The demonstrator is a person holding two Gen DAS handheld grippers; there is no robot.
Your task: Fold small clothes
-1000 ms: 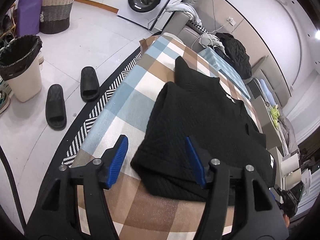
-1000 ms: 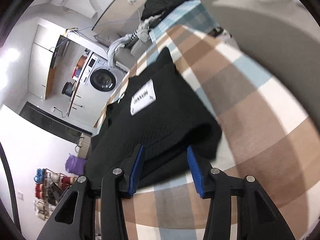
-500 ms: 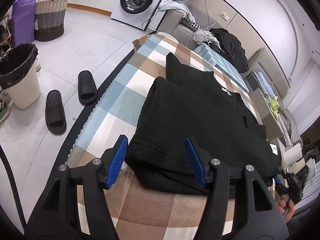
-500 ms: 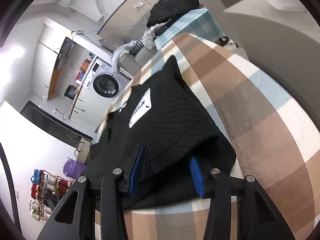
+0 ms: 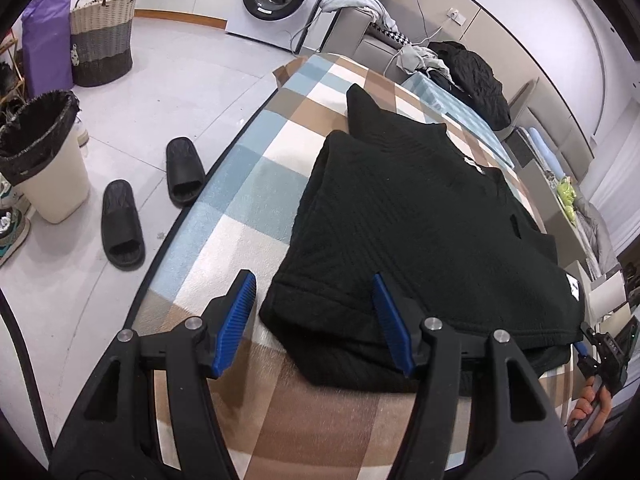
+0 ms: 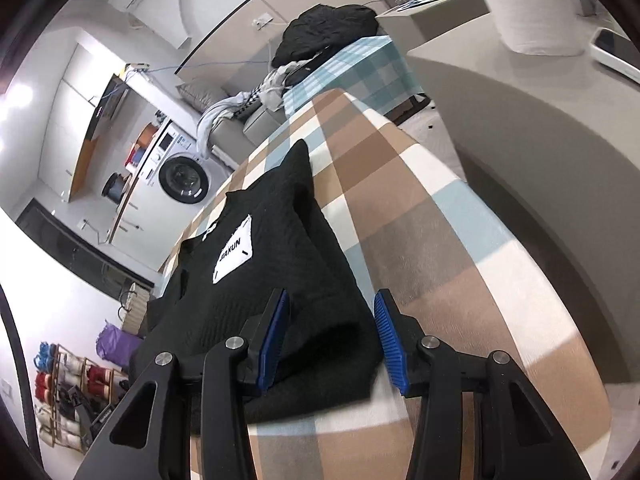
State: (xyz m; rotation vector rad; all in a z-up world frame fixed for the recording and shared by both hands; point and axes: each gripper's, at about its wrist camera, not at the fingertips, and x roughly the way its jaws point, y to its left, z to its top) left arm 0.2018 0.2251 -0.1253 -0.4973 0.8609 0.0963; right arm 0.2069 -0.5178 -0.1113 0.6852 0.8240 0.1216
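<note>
Lying folded mid-frame on the checked tablecloth (image 5: pixel 248 200), black sweater (image 5: pixel 420 232), left gripper (image 5: pixel 316 320) spread around its near corner, right gripper (image 6: pixel 330 338) spread likewise, underside of fold hidden, contact unclear.

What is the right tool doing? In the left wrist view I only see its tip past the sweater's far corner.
Observer: The right tool is open, its blue pads astride a corner of the folded black sweater.
Operator: Can the white patch be read?
Observer: Partly. The white patch faces up, and its lettering ends in "AKUN".
Operator: Anything past the table on that side?
Observer: A white roll stands on a beige counter.
</note>
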